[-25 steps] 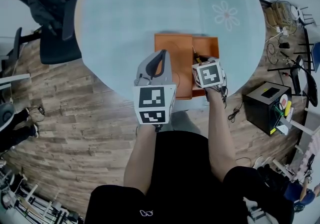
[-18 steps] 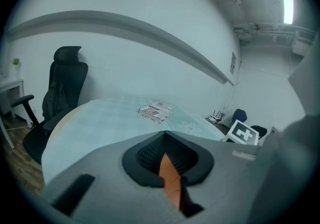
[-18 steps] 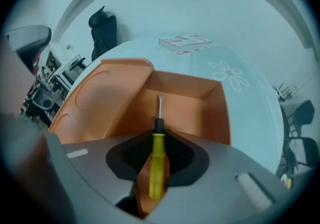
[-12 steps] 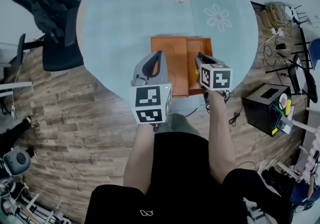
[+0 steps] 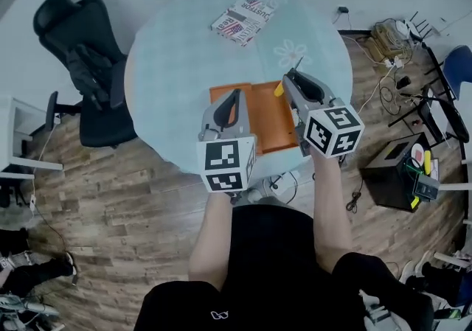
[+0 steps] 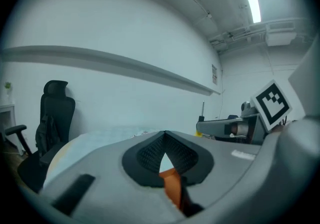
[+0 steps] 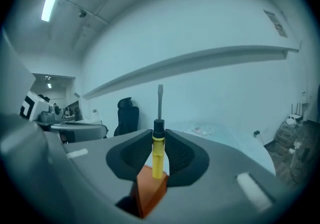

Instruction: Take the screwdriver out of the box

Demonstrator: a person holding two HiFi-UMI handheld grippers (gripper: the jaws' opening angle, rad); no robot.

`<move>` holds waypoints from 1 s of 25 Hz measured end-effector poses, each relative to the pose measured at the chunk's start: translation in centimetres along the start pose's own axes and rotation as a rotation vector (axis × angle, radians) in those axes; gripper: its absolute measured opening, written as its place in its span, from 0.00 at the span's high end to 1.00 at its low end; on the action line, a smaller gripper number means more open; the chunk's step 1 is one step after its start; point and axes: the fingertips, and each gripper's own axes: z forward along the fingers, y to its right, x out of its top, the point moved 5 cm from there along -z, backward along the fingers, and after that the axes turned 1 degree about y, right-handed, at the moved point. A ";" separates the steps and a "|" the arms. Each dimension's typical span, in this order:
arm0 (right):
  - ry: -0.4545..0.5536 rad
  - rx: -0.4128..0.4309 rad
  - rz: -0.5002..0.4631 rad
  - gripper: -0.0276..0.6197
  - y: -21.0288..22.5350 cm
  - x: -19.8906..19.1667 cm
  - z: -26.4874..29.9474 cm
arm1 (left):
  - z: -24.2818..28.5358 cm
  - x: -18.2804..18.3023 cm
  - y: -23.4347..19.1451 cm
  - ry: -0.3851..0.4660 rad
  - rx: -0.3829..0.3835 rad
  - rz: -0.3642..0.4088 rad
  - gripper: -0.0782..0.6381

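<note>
The screwdriver (image 7: 158,144), with a yellow handle, black collar and grey shaft, stands upright between the pads of my right gripper (image 7: 159,138), which is shut on its handle. In the head view this right gripper (image 5: 289,85) holds the screwdriver (image 5: 279,90) above the far right corner of the open orange box (image 5: 259,117). The box lies on the round pale blue table (image 5: 177,64). My left gripper (image 5: 234,95) hovers over the box's left half with its jaws shut and nothing in them. Through the left gripper (image 6: 164,135) I see a strip of the orange box (image 6: 172,188) below.
A printed magazine (image 5: 240,20) lies at the far side of the table, with a flower print (image 5: 293,51) on the cloth near it. A black office chair (image 5: 81,57) stands at the left. A black device (image 5: 391,171) and cables (image 5: 391,38) are on the wooden floor at the right.
Both grippers have risen. The right one came up out of the box with the screwdriver and tipped from pointing down to about level. The left one lifted off the box.
</note>
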 end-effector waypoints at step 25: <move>0.239 0.090 -0.082 0.82 -0.9 7.5 -5.6 | -2.6 6.7 4.9 0.193 0.024 0.113 0.89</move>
